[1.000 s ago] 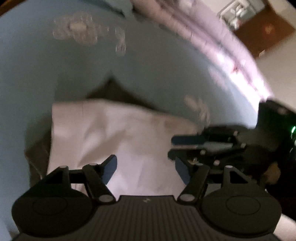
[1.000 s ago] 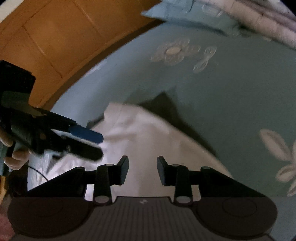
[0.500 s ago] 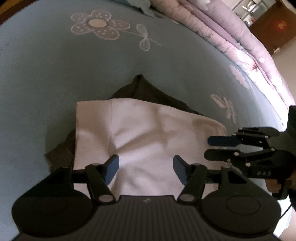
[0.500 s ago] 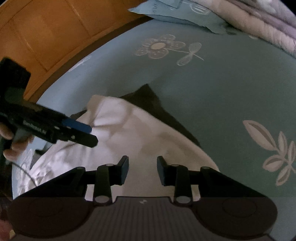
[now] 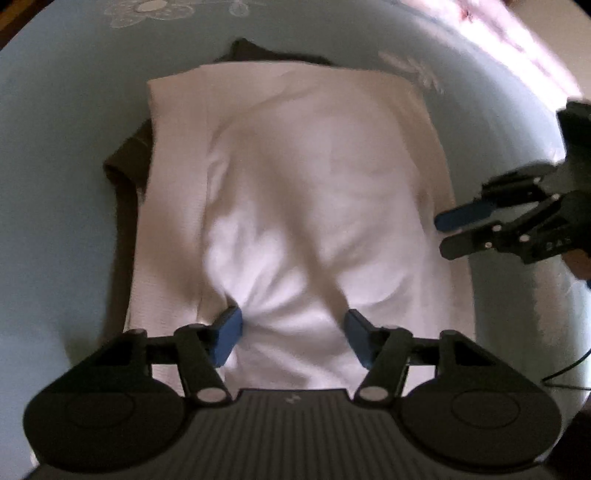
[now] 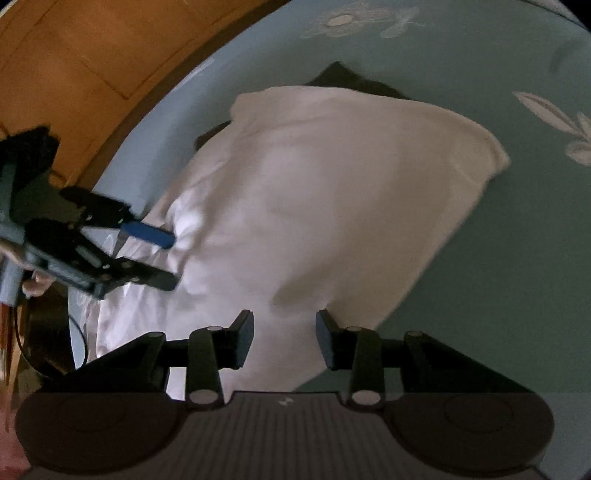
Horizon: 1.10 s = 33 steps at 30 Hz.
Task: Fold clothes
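The white garment (image 5: 295, 192) lies spread on the blue bedsheet (image 5: 66, 110), on top of a dark garment (image 5: 125, 162) that shows only along its left side and at the far end. It looks partly folded already: its far end is a squared, doubled-looking edge, while the near end is wrinkled and bunched. I'd judge another fold is still needed, and the dark piece underneath looks untouched.

The left gripper (image 5: 293, 334) points steeply down at the near end of the white cloth. Its jaws have just been closing; they stand about half open with a gathered ridge of cloth between them, the left blue pad touching the pucker, the other pad not clearly pressing.

The right gripper (image 6: 284, 338) hovers tilted over the cloth's right-hand edge, jaws half open and holding nothing. A wooden headboard (image 6: 92, 74) runs behind the bed, and a folded quilt (image 5: 517, 33) lies along the far side.
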### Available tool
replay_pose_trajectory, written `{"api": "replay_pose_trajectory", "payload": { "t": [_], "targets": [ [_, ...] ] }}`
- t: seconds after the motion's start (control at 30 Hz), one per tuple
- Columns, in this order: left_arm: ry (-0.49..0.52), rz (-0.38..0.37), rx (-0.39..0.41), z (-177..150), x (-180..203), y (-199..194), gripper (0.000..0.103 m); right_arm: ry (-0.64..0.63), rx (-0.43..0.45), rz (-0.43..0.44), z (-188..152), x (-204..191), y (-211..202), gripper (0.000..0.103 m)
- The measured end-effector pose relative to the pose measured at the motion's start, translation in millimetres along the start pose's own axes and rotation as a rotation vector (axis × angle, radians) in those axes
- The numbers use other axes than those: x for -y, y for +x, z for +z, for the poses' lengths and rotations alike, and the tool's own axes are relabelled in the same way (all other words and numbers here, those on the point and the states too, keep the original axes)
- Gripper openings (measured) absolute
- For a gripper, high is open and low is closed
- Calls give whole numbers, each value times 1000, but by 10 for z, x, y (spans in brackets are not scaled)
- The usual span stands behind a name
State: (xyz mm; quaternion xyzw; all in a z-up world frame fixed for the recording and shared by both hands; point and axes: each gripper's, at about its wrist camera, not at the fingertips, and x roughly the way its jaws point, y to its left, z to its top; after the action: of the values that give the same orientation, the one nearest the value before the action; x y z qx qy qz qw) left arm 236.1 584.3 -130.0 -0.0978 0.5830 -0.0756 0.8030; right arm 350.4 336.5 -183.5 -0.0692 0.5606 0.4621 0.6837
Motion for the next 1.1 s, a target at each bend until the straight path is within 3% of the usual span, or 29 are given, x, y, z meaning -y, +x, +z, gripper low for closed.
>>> {"api": "replay_pose_trajectory", "payload": {
  "t": [0.1, 0.2, 0.33, 0.47, 0.53, 0.67, 0.73, 0.87, 0.93, 1.03, 1.1],
  "targets": [
    [-14, 31, -3, -18, 94, -204, 62, 0, 6, -8, -22, -66, -107, 42],
    [-10, 30, 10, -148, 214, -392, 68, -26, 15, 42, -81, -250, -199, 43],
    [-43, 34, -48, -474, 245, -356, 68, -34, -17, 104, -224, -492, -53, 43],
    [-77, 148, -114, -848, 103, -147, 71, -99, -57, 50, -389, -586, 131, 43],
    [-113, 123, -56, -1005, 1, -214, 71, -96, -49, 40, -442, -533, 126, 42],
    [-141, 174, -107, -1173, -38, -251, 72, -90, -51, 24, -454, -497, 84, 42],
    [-201, 158, -104, -1246, -92, -341, 69, -89, -63, 5, -417, -532, 81, 43],
    [-210, 108, -12, -1250, -75, -574, 71, -94, -47, 22, -440, -684, -33, 46],
    [-214, 100, -25, -1256, -102, -517, 71, -96, -42, 42, -490, -753, -55, 48],
    [-239, 140, -110, -1387, -233, -304, 71, -99, -59, 33, -570, -793, -17, 48],
    [-251, 136, -80, -1461, -270, -343, 73, -93, -69, 22, -627, -769, -3, 48]
  ]
}}
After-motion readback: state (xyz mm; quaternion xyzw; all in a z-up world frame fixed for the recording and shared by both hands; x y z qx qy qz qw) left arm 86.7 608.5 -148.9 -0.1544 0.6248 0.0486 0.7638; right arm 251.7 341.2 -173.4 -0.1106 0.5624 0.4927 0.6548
